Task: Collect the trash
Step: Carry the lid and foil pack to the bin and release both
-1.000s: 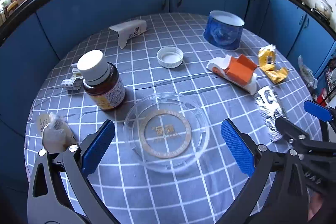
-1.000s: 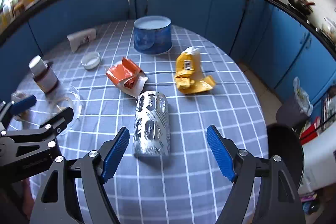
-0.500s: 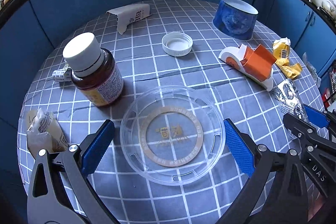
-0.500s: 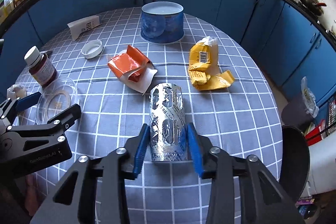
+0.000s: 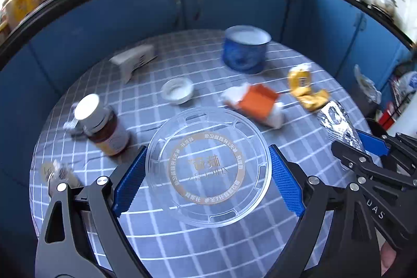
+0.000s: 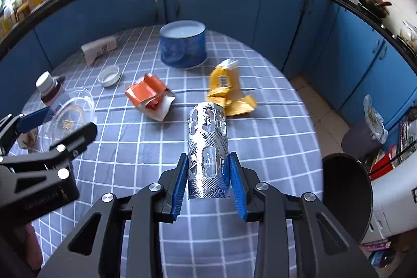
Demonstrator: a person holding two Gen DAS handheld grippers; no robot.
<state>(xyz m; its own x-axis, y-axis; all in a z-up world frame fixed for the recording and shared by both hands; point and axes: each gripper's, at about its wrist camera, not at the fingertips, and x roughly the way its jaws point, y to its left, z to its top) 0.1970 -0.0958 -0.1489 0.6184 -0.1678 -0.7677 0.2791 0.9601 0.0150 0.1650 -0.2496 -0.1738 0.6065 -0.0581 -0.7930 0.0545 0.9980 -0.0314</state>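
My left gripper (image 5: 207,180) is shut on a clear plastic lid (image 5: 208,166) with a gold ring print and holds it lifted above the checked tablecloth (image 5: 234,246). My right gripper (image 6: 208,183) is shut on a silver foil blister pack (image 6: 207,147), raised off the table; the pack also shows in the left wrist view (image 5: 338,124). The lid shows at the left of the right wrist view (image 6: 69,119).
On the table lie a brown pill bottle (image 5: 101,125), a white cap (image 5: 177,91), an orange-white carton (image 5: 256,106), a yellow wrapper (image 6: 228,91), a blue tin (image 6: 183,43), a white box (image 6: 100,47) and a crumpled wad (image 5: 60,171). A black bin (image 6: 346,192) stands right of the table.
My right gripper has closed on the blister pack and lifted it. My left gripper has closed on the clear lid and raised it off the table.
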